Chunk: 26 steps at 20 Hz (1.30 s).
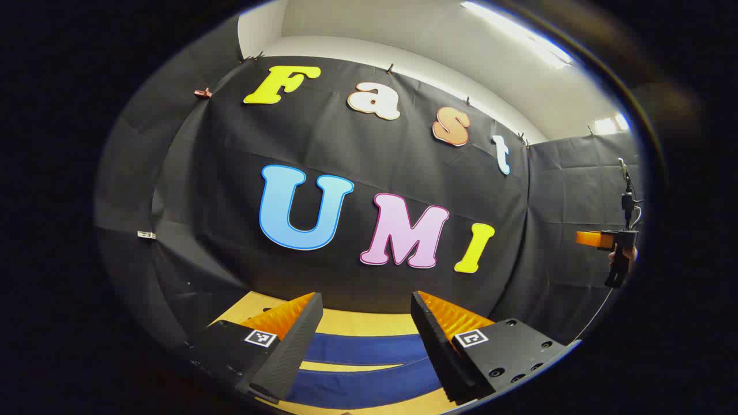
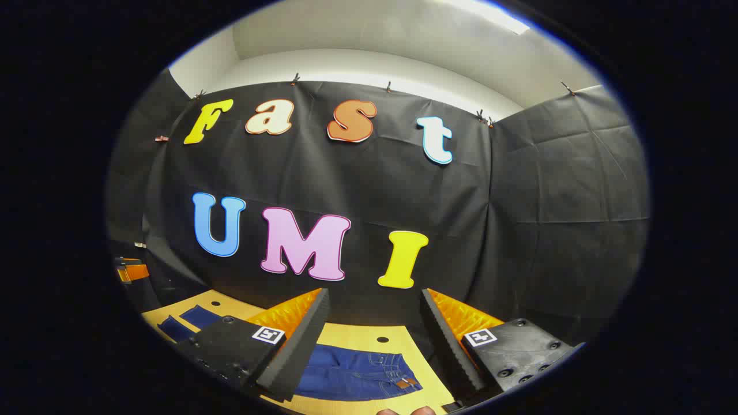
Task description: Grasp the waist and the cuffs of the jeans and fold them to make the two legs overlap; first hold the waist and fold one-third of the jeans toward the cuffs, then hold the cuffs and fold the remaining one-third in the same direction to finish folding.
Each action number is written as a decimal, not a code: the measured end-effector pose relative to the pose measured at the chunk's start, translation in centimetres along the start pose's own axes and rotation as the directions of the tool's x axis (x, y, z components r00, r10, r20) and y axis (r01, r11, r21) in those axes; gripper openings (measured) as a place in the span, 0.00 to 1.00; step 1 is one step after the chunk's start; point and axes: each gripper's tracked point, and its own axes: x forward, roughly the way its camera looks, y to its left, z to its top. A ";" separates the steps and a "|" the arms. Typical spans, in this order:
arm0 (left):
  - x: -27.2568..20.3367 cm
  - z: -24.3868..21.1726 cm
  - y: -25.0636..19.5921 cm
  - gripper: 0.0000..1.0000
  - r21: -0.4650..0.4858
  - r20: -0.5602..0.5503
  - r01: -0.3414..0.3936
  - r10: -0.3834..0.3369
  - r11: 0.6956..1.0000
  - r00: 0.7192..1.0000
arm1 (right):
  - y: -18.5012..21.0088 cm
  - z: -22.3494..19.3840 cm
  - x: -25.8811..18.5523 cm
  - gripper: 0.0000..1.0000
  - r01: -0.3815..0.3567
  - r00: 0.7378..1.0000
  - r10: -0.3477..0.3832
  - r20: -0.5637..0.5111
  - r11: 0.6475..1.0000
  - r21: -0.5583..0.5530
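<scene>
The left hand-held gripper [image 1: 366, 340] hangs wide open and empty above the table [image 1: 346, 321], where two blue legs of the jeans [image 1: 369, 369] lie, partly hidden behind its fingers. The right hand-held gripper [image 2: 375, 340] is likewise wide open and empty over the waist, whose near edge is cut off.

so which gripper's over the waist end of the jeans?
The right gripper: its view shows the jeans' waistband between its open fingers. The left gripper looks down on the two legs, lying apart.
</scene>
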 end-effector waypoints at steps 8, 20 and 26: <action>0.2 -0.7 0.2 0.96 0.012 -0.022 -0.001 0.001 1.000 1.000 | -1.2 -1.4 -0.5 0.97 0.040 0.999 -0.041 -0.019 0.998 -0.057; -0.5 -0.4 -0.3 0.96 0.029 -0.028 0.024 -0.024 0.999 0.999 | -2.4 -2.3 -1.3 1.00 0.050 0.998 -0.052 -0.030 0.996 -0.077; -1.4 -4.0 0.5 0.96 0.117 -0.149 0.132 -0.114 0.984 0.982 | -2.9 -6.5 -0.2 0.97 -0.050 0.994 0.036 -0.105 0.990 -0.132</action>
